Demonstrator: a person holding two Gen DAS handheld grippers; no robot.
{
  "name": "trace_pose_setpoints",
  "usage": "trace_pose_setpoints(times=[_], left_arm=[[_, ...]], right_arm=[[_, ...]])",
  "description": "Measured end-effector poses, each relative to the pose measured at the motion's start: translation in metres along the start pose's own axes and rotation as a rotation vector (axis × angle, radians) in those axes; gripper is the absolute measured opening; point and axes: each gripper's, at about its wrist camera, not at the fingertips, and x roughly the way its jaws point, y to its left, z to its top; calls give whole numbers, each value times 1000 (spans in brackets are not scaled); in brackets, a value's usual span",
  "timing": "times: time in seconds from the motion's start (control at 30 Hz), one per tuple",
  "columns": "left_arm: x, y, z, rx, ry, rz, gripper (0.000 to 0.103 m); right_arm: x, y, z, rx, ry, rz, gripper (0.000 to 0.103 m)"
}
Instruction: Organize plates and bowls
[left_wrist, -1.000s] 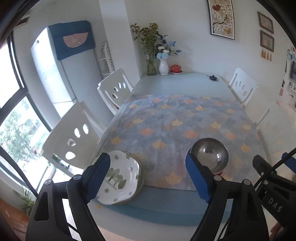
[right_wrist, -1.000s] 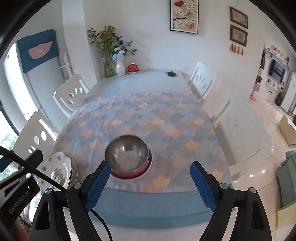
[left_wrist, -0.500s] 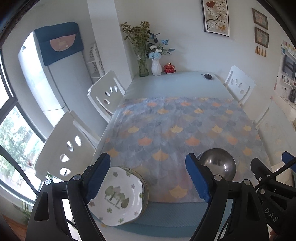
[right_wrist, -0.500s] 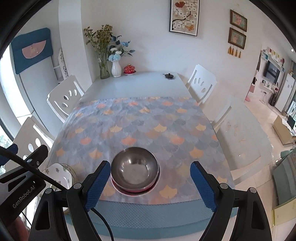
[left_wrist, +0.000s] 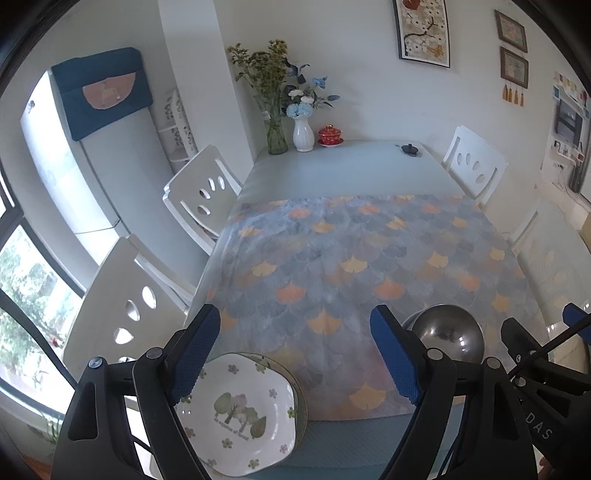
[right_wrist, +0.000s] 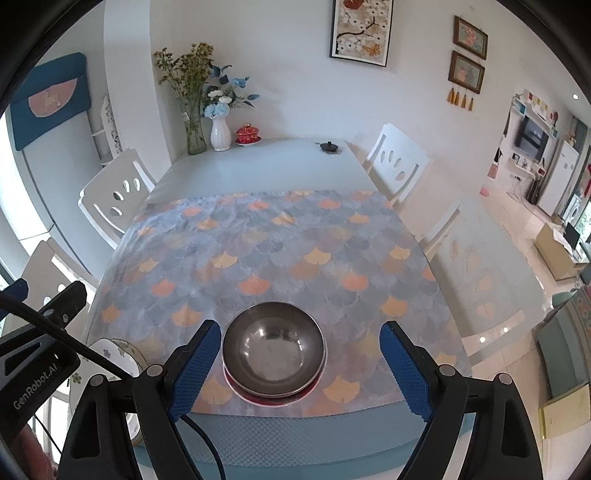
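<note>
A stack of white plates with a tree and flower print (left_wrist: 240, 410) sits at the table's near left corner; its edge shows in the right wrist view (right_wrist: 110, 354). A steel bowl nested in a red bowl (right_wrist: 273, 354) sits near the front edge on the patterned cloth; it also shows in the left wrist view (left_wrist: 448, 338). My left gripper (left_wrist: 299, 350) is open and empty, held above the table behind the plates. My right gripper (right_wrist: 299, 365) is open and empty, its fingers either side of the bowls and above them.
The table (right_wrist: 258, 166) carries a scale-patterned cloth (right_wrist: 266, 251), two vases of flowers (right_wrist: 220, 134), a red lidded cup (right_wrist: 246, 133) and a small black pot (right_wrist: 328, 147) at the far end. White chairs (left_wrist: 201, 192) stand along both sides.
Both grippers have drawn back and up from the table, so the plates and bowls sit lower and smaller in view. Both stay open and empty.
</note>
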Motion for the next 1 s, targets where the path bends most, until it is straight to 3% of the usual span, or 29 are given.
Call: trace_pose_setpoints(times=[0.53,1.0], left_arm=[[15,8,-3,52,6,-62,82],[21,24,-14,14,42,-61,82]], right_arm=[[6,23,-10,35,9,-64,86],[12,42,-24,25,76,-31,86]])
